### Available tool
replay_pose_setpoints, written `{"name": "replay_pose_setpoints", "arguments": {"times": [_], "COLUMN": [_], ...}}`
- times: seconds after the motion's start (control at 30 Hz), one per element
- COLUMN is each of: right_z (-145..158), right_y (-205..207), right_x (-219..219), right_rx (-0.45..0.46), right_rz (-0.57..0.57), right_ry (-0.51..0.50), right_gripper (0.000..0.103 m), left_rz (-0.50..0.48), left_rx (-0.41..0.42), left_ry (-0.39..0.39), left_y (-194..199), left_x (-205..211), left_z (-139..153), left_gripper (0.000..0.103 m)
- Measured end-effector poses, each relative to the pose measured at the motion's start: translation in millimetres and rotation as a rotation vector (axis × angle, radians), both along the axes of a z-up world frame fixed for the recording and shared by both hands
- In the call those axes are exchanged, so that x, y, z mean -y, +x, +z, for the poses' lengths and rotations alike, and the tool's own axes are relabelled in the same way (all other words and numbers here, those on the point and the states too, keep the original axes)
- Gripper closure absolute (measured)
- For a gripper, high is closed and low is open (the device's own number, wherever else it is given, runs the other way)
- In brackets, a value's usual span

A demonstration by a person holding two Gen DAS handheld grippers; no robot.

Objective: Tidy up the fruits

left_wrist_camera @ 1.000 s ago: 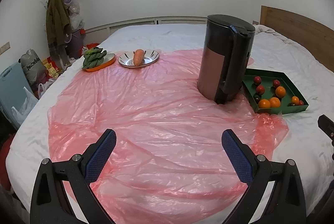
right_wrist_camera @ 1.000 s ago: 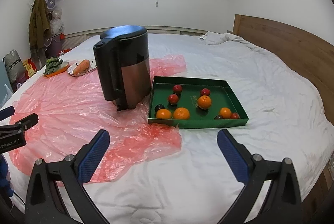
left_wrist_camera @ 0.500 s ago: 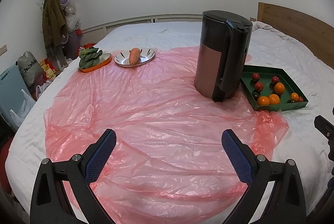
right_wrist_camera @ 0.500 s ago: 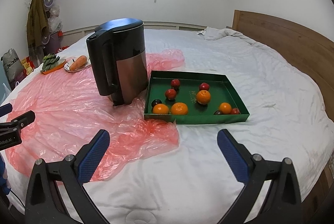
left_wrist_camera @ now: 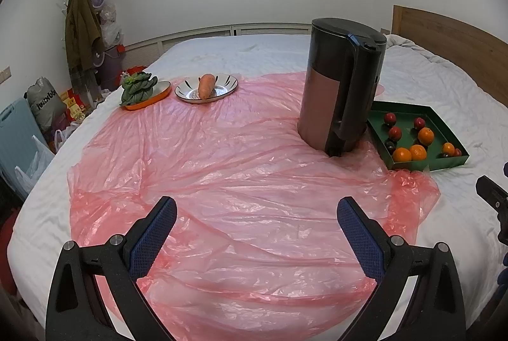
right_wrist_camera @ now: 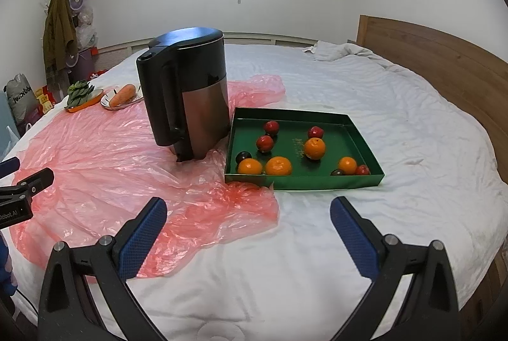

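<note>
A green tray [right_wrist_camera: 355,179] lies on the white bed and holds several oranges [right_wrist_camera: 314,148], red fruits [right_wrist_camera: 264,143] and dark plums [right_wrist_camera: 243,156]. It also shows at the right of the left wrist view [left_wrist_camera: 444,161]. My right gripper [right_wrist_camera: 248,220] is open and empty, hovering over the bed in front of the tray. My left gripper [left_wrist_camera: 257,223] is open and empty above the pink plastic sheet [left_wrist_camera: 222,175], well left of the tray.
A tall black and copper kettle [right_wrist_camera: 187,96] stands just left of the tray. A plate with a carrot [left_wrist_camera: 206,85] and an orange dish of greens [left_wrist_camera: 139,88] sit at the far left. A wooden headboard [right_wrist_camera: 444,67] runs along the right.
Both grippers have risen and pulled back a little, so the kettle and tray appear slightly farther. Both stay open and empty.
</note>
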State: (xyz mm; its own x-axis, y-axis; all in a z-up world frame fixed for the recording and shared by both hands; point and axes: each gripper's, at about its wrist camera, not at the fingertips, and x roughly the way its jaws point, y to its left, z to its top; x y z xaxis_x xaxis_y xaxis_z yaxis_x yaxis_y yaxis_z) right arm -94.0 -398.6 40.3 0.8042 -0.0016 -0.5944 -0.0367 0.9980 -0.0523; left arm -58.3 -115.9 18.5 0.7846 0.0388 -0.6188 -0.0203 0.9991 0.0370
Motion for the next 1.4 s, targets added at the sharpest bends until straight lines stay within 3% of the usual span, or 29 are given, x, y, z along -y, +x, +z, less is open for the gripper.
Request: {"name": "replay_pose_setpoints", "arguments": {"times": [1.4], "right_z": [-3.0], "right_y": [2.1], "right_x": [-23.1], "right_rx": [-0.046], "right_rz": [0.029], "right_ry": [0.007], "right_gripper": [0.0], "left_rz": [-0.015], "left_rx": [0.045], "left_ry": [0.004], "left_y": [-13.1], "left_x": [-25.2], "left_z": [13.4], "left_gripper": [0.004]}}
